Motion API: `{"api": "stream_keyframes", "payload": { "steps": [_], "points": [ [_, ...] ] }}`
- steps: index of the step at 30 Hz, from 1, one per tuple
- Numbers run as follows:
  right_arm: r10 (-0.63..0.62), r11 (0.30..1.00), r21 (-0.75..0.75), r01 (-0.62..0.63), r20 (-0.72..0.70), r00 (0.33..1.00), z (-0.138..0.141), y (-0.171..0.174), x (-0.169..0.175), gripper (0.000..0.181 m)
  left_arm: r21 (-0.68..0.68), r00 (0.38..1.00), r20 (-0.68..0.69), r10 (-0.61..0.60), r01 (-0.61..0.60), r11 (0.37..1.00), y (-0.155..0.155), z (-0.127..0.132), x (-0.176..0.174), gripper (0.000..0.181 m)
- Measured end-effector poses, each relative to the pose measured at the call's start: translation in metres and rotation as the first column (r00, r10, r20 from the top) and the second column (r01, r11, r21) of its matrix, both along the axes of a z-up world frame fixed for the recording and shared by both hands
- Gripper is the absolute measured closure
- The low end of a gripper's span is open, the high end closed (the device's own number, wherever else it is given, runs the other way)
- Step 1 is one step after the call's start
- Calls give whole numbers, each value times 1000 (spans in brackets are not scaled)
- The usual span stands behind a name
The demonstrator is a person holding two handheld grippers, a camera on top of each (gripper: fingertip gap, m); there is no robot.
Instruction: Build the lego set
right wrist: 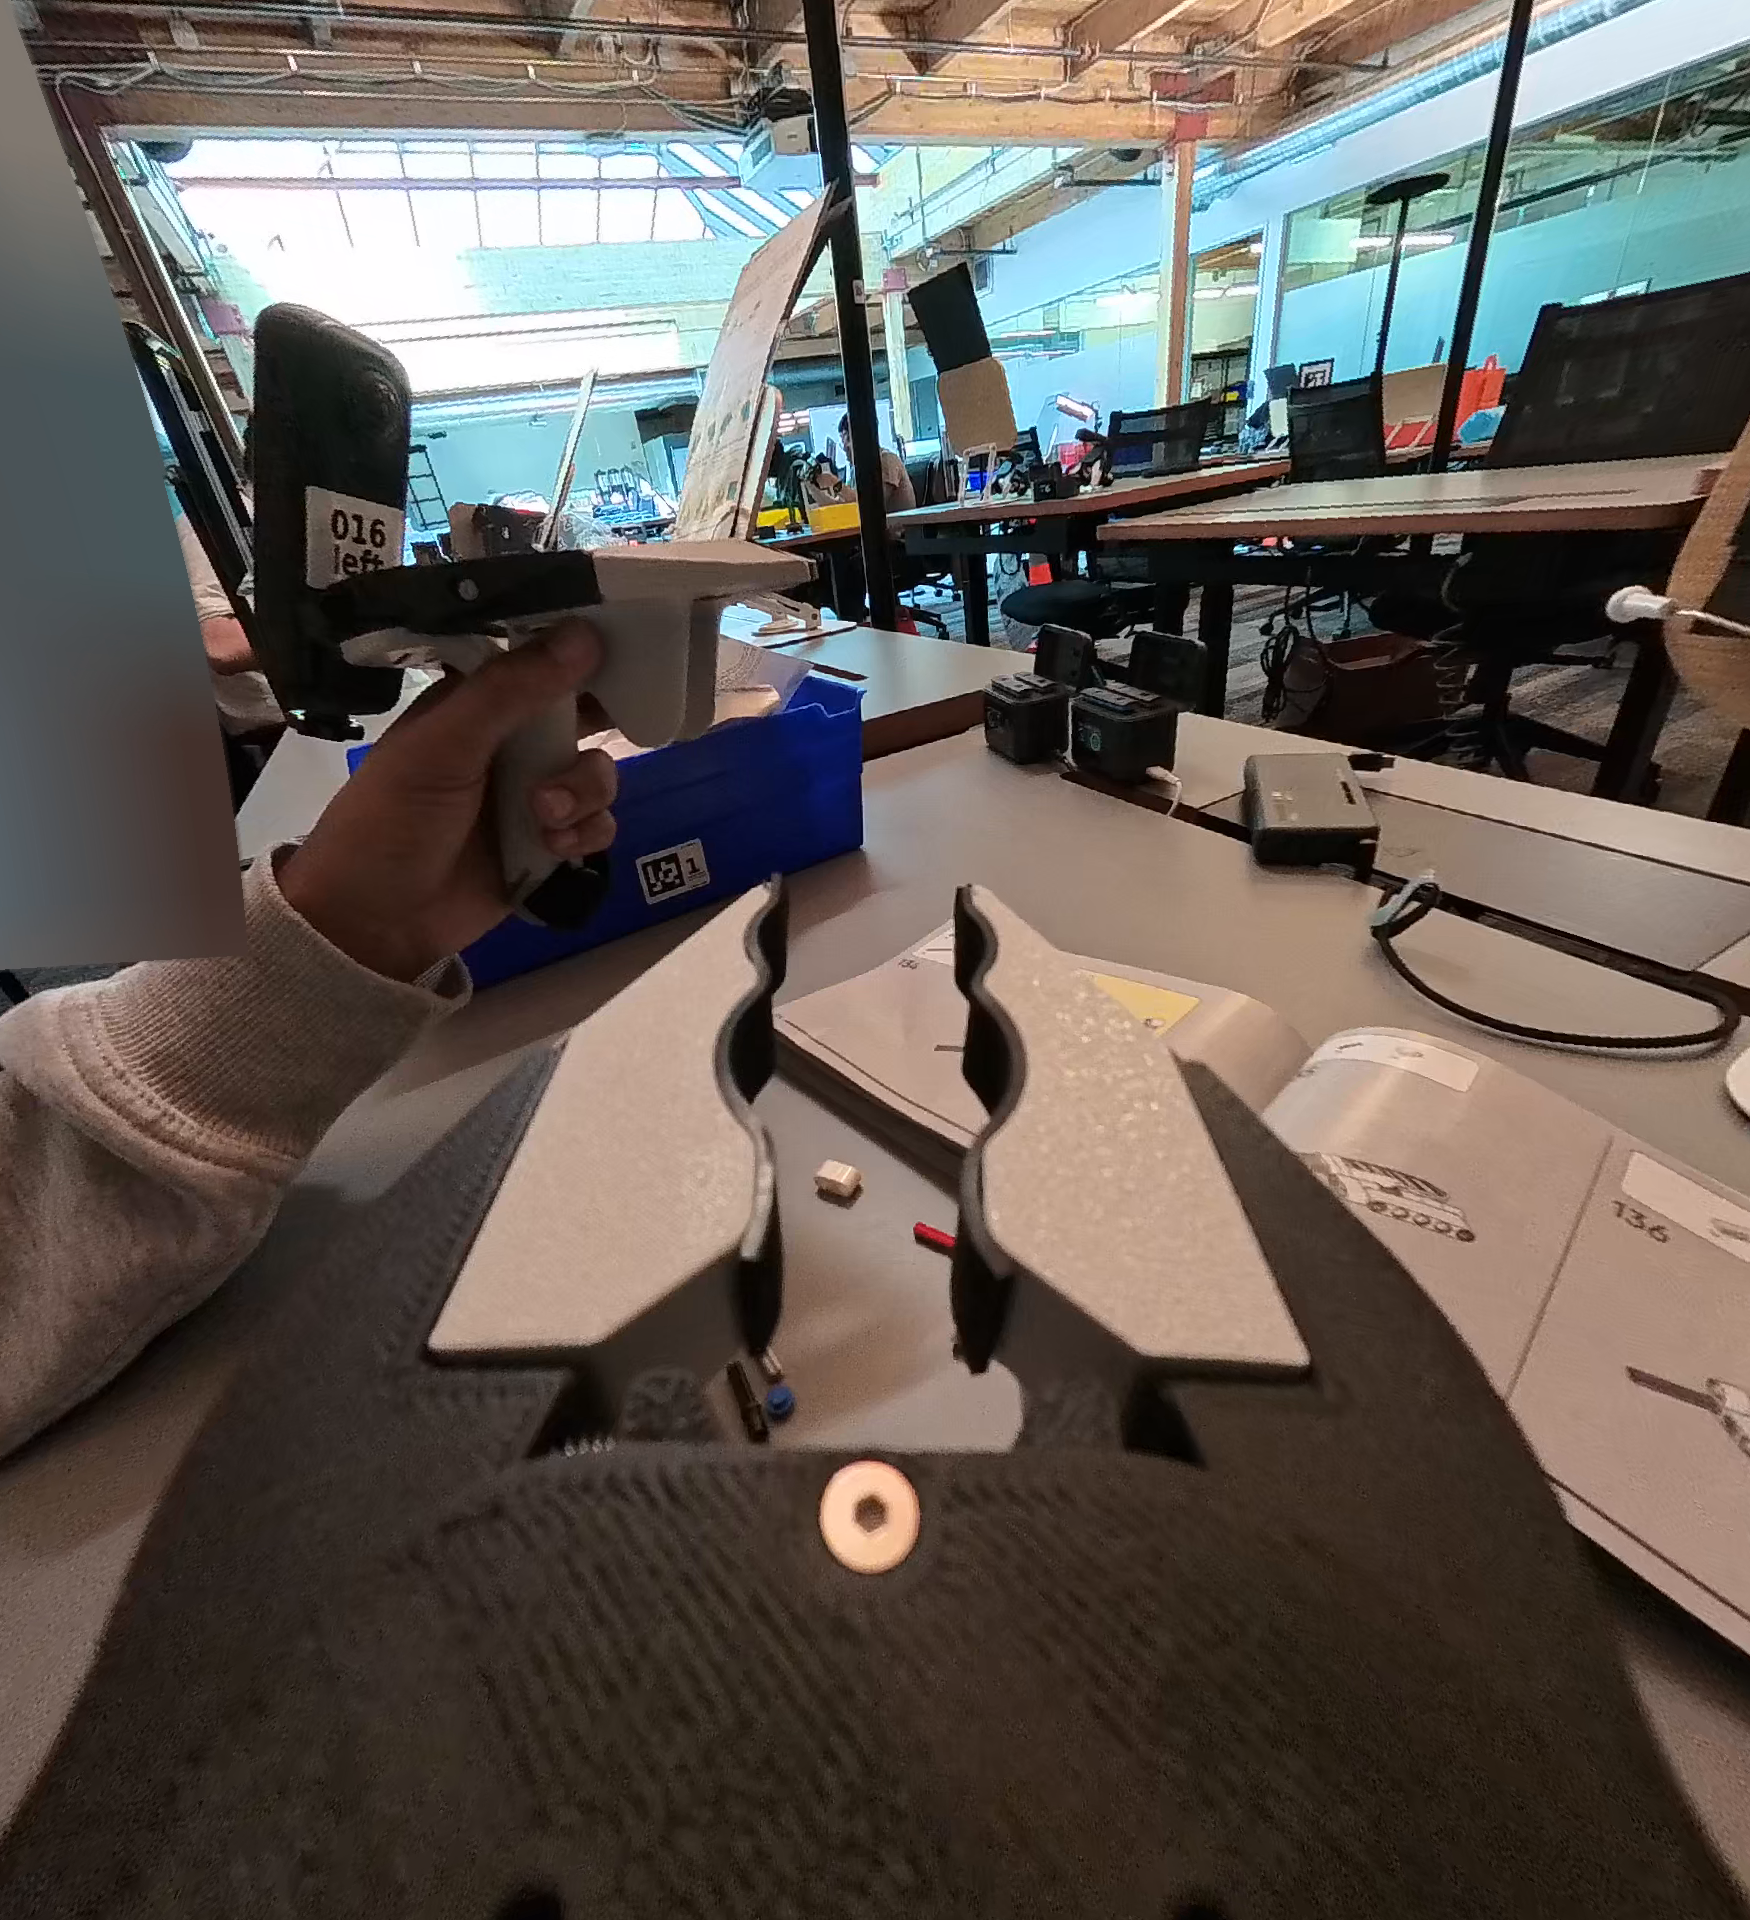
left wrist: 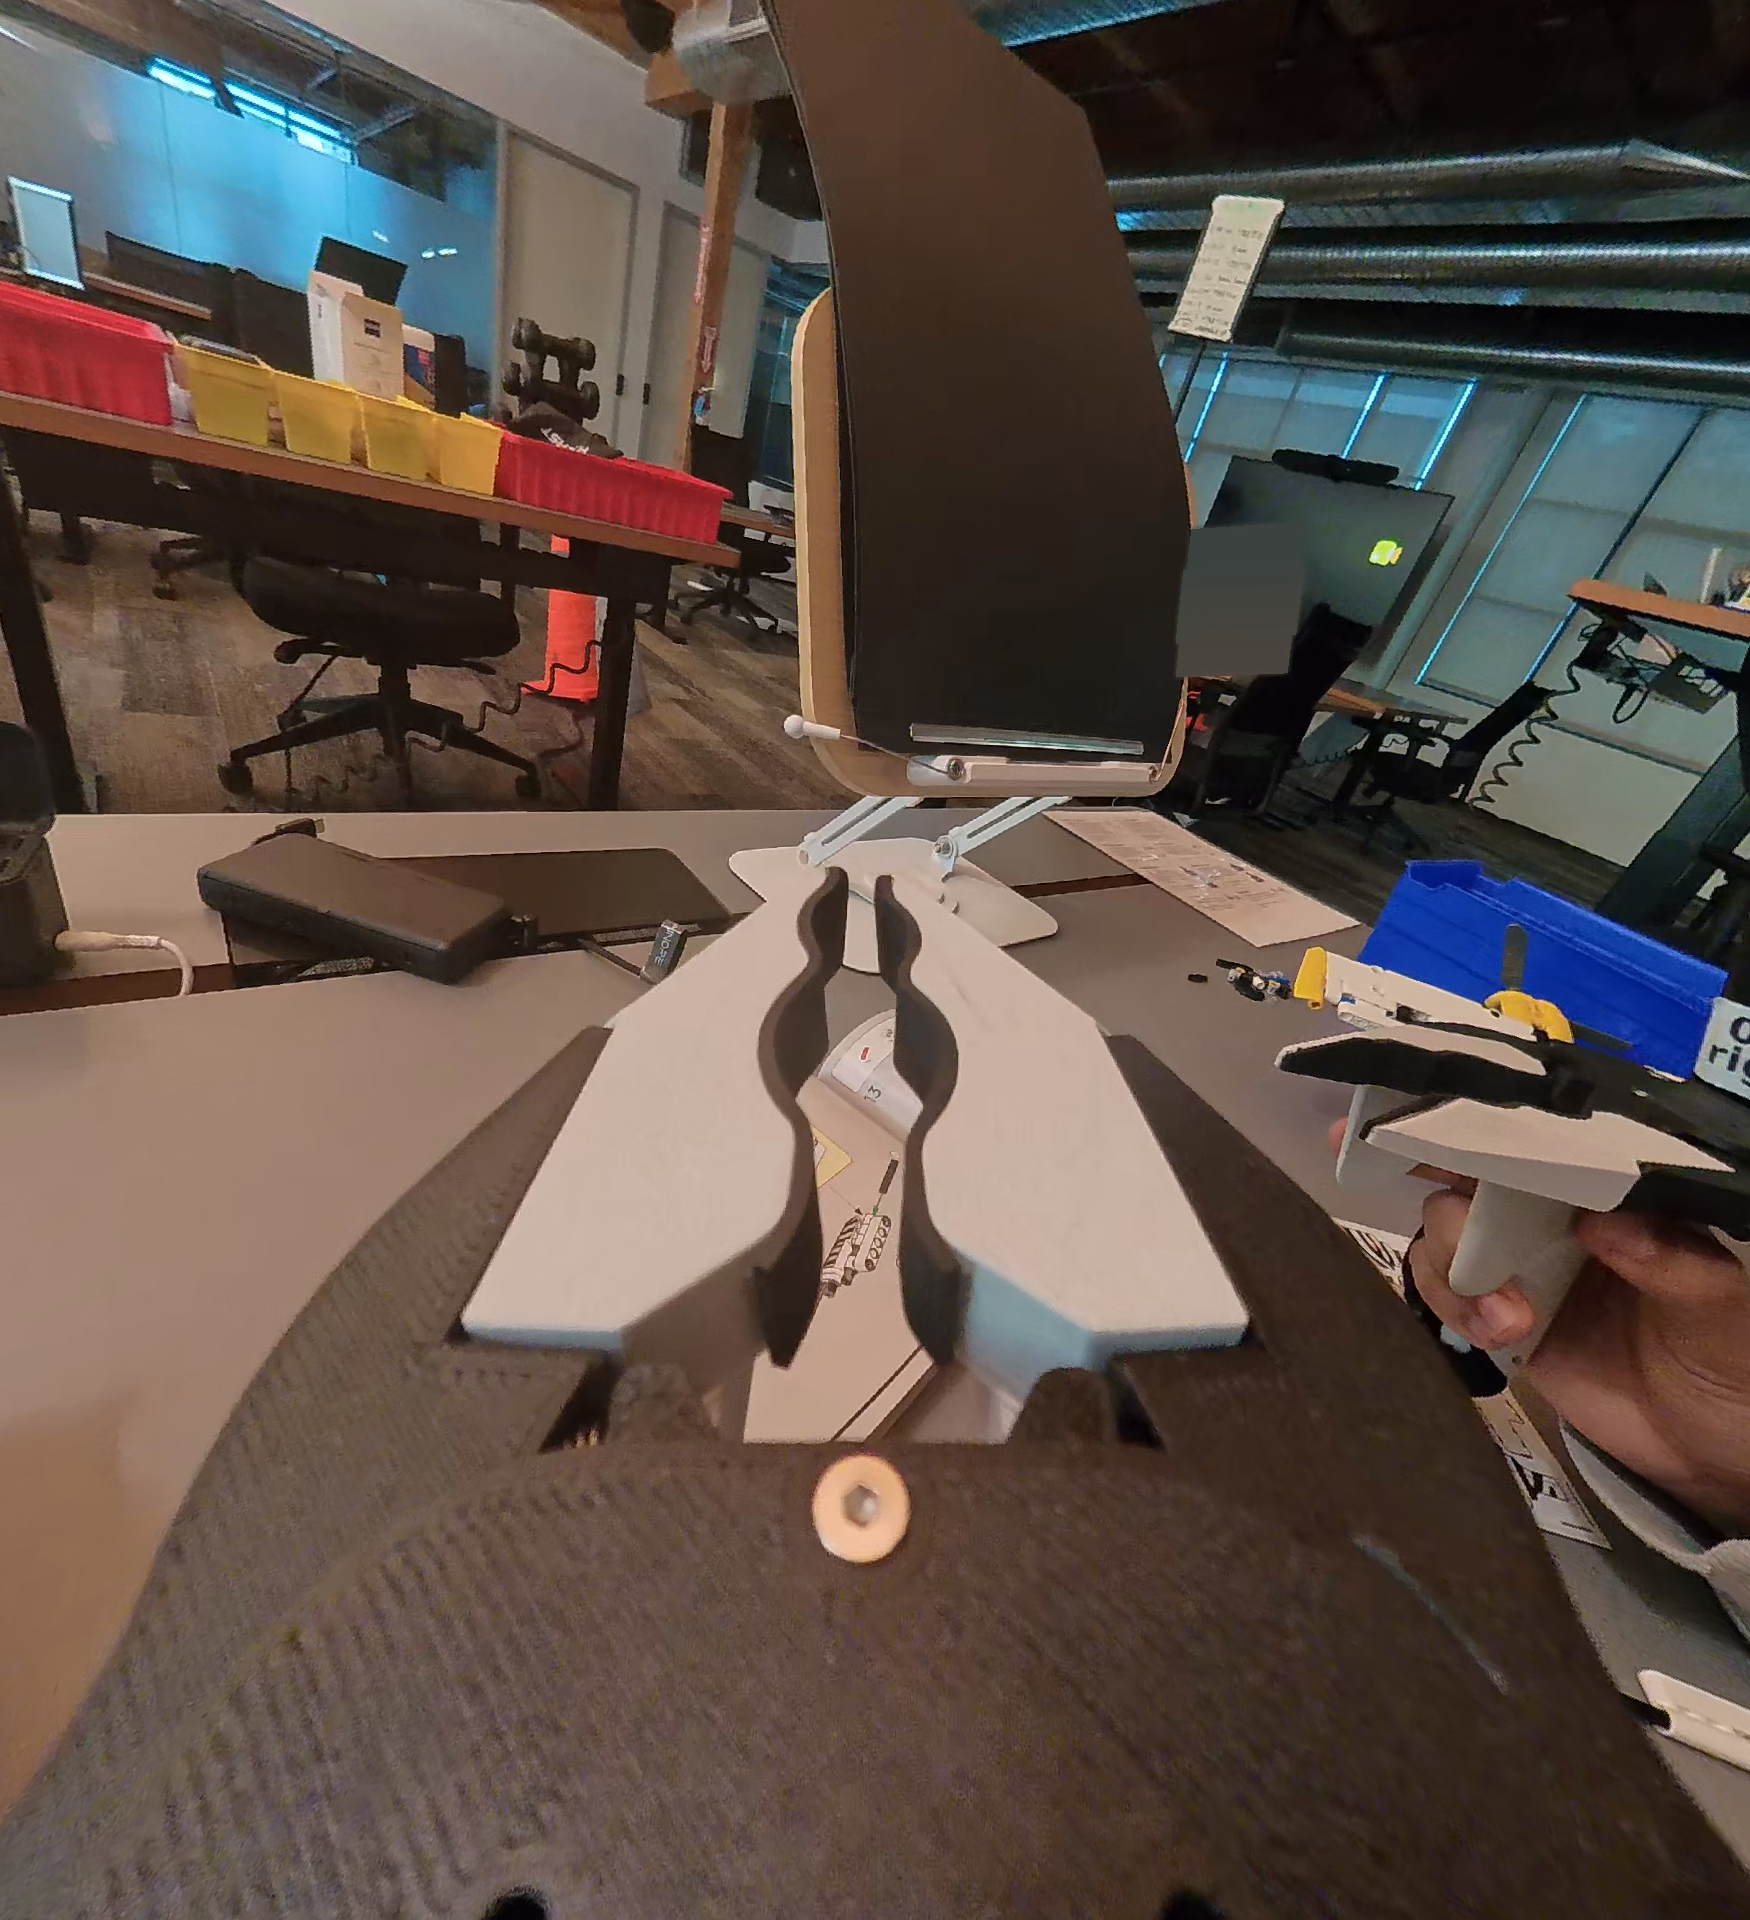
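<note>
A: Left wrist view, entry one. The left tool (left wrist: 855,894) hangs above the open instruction booklet (left wrist: 855,1236), its jaws a narrow gap apart and pinching nothing. One partly built model (left wrist: 1390,1000), white with yellow and blue parts, rests toward the far right of the bench (left wrist: 123,1143), just in front of one blue bin (left wrist: 1536,961). A few small loose pieces (left wrist: 1245,977) lie just left of it.

B: And the other tool?

A: The right tool (left wrist: 1312,1101) shows side-on, held by one hand (left wrist: 1619,1340); its jaws look nearly together, nothing between them.

B: Handling of the model?

A: Judged light and rigid, but brittle at its joints. It should be taken across the solid white body, not by the yellow attachments.

B: Right wrist view?

A: The right tool (right wrist: 866,904) hangs with jaws spread and empty over loose pieces on the bench (right wrist: 1110,831), near the booklet's left edge. Counted: one white brick (right wrist: 838,1181), one red pin (right wrist: 935,1235), one black pin (right wrist: 746,1397), one blue pin (right wrist: 777,1405), one further small peg whose colour cannot be told. The left tool (right wrist: 798,566) is raised above the blue bin (right wrist: 705,790); its jaws cannot be told from here.

B: Handling?

A: Tiny, hard, smooth; likely to roll or flick away. Each needs pinching across its middle.
</note>
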State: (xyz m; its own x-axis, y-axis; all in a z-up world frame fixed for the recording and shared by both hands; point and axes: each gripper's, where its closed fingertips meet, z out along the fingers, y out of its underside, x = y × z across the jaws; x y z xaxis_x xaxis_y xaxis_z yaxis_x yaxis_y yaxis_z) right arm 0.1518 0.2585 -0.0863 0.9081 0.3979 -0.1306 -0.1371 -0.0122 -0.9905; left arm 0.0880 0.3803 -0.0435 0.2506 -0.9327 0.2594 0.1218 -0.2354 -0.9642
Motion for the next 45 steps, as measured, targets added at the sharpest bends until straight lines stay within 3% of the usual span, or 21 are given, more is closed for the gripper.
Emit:
{"api": "stream_keyframes", "payload": {
  "steps": [40, 45],
  "points": [
    [16, 1000, 14, -16, -4, 1000, 6, -3, -5, 150, -21, 999, -42, -19, 18, 1000, 0, -13, 8, 173],
    [16, 999, 33, -18, 67, 998, 13, -8, -12, 149, -11, 997, -72, -21, 20, 1000, 0, -19, 12, 173]
  ]
}}
